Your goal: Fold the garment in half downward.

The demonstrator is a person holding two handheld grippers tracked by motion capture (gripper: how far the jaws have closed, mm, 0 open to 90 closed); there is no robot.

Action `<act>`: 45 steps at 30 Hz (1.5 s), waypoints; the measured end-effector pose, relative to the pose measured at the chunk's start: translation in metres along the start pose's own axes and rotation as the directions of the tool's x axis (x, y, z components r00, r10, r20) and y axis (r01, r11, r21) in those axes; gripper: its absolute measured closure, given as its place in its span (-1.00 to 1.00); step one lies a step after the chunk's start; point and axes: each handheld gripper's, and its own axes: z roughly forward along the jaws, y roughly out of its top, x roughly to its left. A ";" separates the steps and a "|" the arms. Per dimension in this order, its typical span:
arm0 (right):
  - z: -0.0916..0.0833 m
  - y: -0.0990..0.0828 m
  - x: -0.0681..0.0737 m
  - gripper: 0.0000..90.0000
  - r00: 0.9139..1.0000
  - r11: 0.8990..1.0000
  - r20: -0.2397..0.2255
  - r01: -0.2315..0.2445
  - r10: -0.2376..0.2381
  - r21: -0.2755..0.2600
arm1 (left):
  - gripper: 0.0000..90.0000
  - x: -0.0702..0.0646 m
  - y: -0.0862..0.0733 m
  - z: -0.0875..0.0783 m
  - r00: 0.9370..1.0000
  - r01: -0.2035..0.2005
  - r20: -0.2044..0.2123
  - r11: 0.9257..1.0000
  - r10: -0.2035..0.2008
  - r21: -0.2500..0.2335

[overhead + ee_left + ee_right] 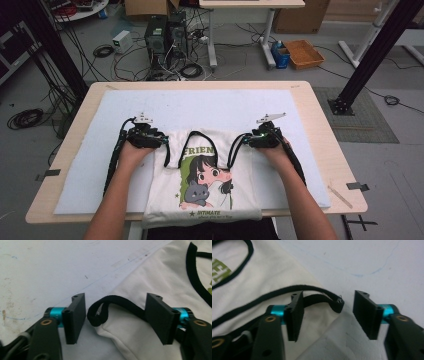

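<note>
Presently both my left gripper (pixel 115 317) and right gripper (pixel 328 315) stand wide open, gripping nothing, astride the shirt's (pixel 200 180) black-trimmed shoulder corners; closing could pinch trim alone, which may slip.

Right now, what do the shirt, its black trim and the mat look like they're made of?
Shirt: soft matte knit, probably cotton; it creases and bunches.
Trim: darker fabric binding with fuzzy edges, folded at the strap.
Mat: pale matte sheet, possibly foam or felt; scuffed and pen-marked.

Laboratory or workshop, probably for robotics. Indicators: black aluminium frame posts (pixel 372 52), computer towers (pixel 165 35), loose floor cables (pixel 25 118).
</note>
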 end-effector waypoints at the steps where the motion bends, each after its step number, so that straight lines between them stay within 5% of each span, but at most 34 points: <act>1: 0.001 -0.001 0.001 0.17 1.000 1.000 0.021 0.019 -0.019 0.001 | -0.07 0.000 0.000 0.000 1.000 -0.004 -0.007 1.000 0.004 -0.001; 6: -0.001 -0.001 0.003 0.77 0.999 0.999 0.016 0.052 -0.052 0.008 | 0.29 -0.002 -0.001 -0.002 1.000 -0.020 0.022 1.000 0.020 -0.003; 10: -0.001 0.000 0.006 0.87 0.997 0.997 0.012 0.080 -0.080 0.016 | 0.66 -0.005 -0.002 -0.002 0.997 -0.036 0.065 0.999 0.036 -0.010; 13: -0.004 0.000 0.005 0.89 0.996 0.996 0.027 0.089 -0.090 0.023 | 0.80 -0.008 -0.001 -0.003 0.997 -0.067 0.045 0.998 0.067 -0.010; 25: -0.024 0.001 -0.008 0.92 0.992 0.995 0.100 0.086 -0.082 -0.042 | 0.85 -0.014 0.011 -0.005 0.996 -0.085 0.009 0.995 0.086 -0.058; 33: -0.032 0.015 -0.019 0.92 0.989 0.994 0.130 0.084 -0.075 -0.065 | 0.85 -0.014 0.025 0.002 0.999 -0.046 0.006 0.994 0.047 -0.101; 35: -0.032 0.018 -0.022 0.91 0.988 0.995 0.137 0.084 -0.075 -0.062 | 0.85 -0.012 0.027 0.005 0.999 -0.052 -0.002 0.996 0.052 -0.072; 45: -0.029 0.035 -0.035 0.91 0.985 0.995 0.159 0.078 -0.067 -0.064 | 0.85 -0.008 0.044 0.013 0.999 -0.044 -0.017 0.996 0.043 -0.075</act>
